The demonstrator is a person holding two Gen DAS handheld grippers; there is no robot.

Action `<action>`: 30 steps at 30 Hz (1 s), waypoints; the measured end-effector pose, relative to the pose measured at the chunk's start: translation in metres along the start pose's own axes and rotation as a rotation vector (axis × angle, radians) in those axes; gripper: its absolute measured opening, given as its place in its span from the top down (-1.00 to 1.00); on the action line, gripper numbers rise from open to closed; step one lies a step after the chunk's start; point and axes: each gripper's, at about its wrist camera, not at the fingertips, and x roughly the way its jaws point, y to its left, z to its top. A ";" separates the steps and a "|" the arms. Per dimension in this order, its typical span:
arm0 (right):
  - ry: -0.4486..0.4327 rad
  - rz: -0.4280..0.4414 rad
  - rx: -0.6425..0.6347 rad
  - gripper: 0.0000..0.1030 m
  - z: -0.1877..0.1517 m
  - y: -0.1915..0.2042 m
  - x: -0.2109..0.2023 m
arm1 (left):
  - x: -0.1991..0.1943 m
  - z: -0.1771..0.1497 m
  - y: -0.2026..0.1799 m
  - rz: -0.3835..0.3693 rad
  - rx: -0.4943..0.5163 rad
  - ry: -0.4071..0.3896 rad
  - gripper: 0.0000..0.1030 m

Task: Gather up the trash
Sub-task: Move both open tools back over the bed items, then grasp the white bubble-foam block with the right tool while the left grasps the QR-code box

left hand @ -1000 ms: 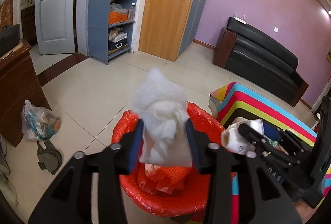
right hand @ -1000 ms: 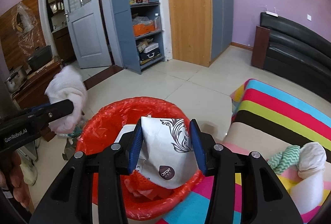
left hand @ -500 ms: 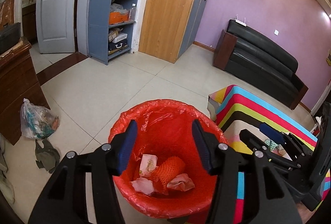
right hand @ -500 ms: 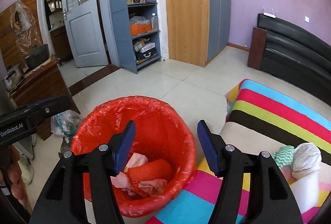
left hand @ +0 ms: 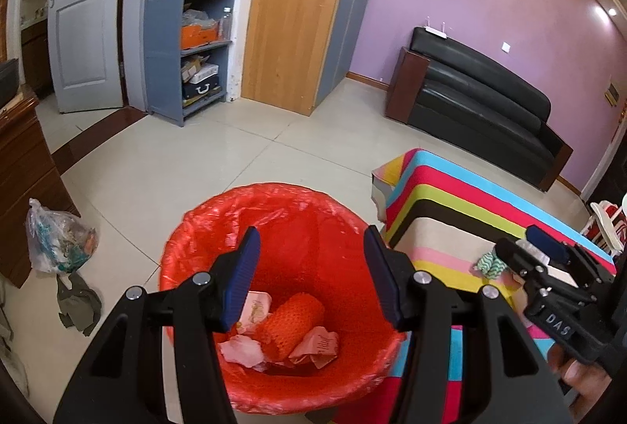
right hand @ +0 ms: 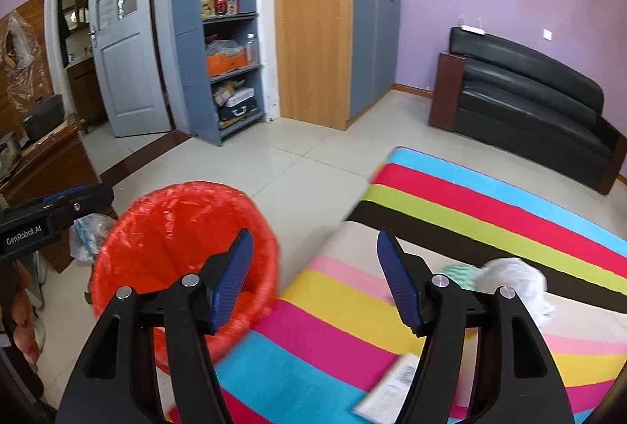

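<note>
Grippers apart, nothing held.
Left gripper [left hand: 309, 275] over my bin [left hand: 274, 196]; right gripper [right hand: 315, 279] faces the wad [right hand: 513, 279] ahead-right, likely next.

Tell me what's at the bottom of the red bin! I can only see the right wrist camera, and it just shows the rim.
Observer: The left wrist view looks down into the bin: an orange net roll lies among crumpled papers.
Operator: Is the left gripper holding anything?
Observer: No, it's open and empty, right above the bin.
Operator: Any mess on the floor there?
Observer: A dark rag lies beside a plastic bag.
</note>
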 end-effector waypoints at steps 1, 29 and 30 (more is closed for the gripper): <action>0.001 -0.008 0.003 -0.22 -0.001 -0.005 -0.002 | 0.001 -0.001 -0.003 -0.002 0.004 0.001 -0.03; 0.124 -0.188 0.093 -0.22 -0.071 -0.126 -0.012 | 0.034 -0.031 -0.116 -0.071 0.167 0.057 -0.06; 0.130 -0.187 0.096 -0.22 -0.074 -0.128 -0.011 | 0.035 -0.033 -0.120 -0.075 0.173 0.060 -0.06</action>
